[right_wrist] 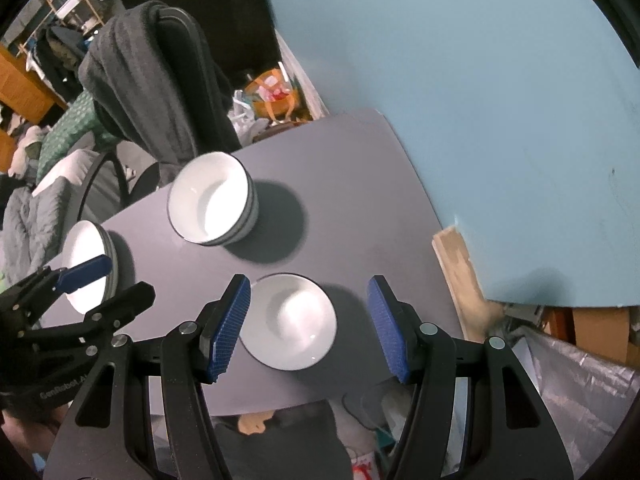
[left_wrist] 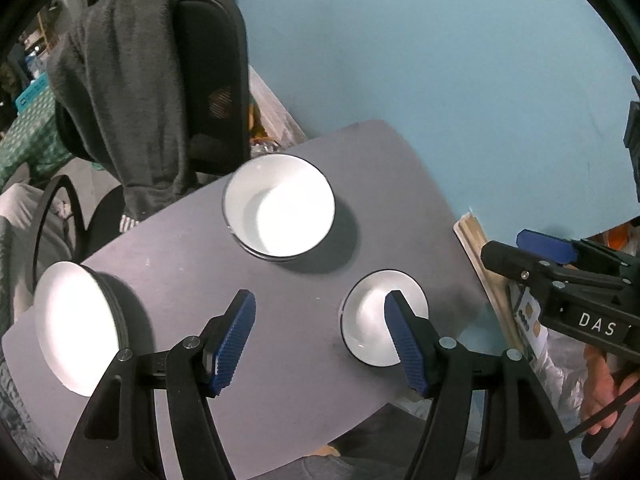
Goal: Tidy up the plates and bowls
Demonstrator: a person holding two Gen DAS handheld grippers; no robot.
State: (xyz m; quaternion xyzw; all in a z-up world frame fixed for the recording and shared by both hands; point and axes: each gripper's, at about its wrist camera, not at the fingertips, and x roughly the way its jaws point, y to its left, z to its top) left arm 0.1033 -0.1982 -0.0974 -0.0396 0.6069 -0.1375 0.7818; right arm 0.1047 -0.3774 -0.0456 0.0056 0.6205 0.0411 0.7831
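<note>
I am hovering my right gripper with its jaws spread apart and holding nothing, straddling the small bowl on the grey table so I can pinch its rim. The stacked bowls are waiting at eleven o'clock, probably its destination. My left gripper is also gaping and unladen; another stack, partly blurred, is sitting at its nine o'clock.
</note>
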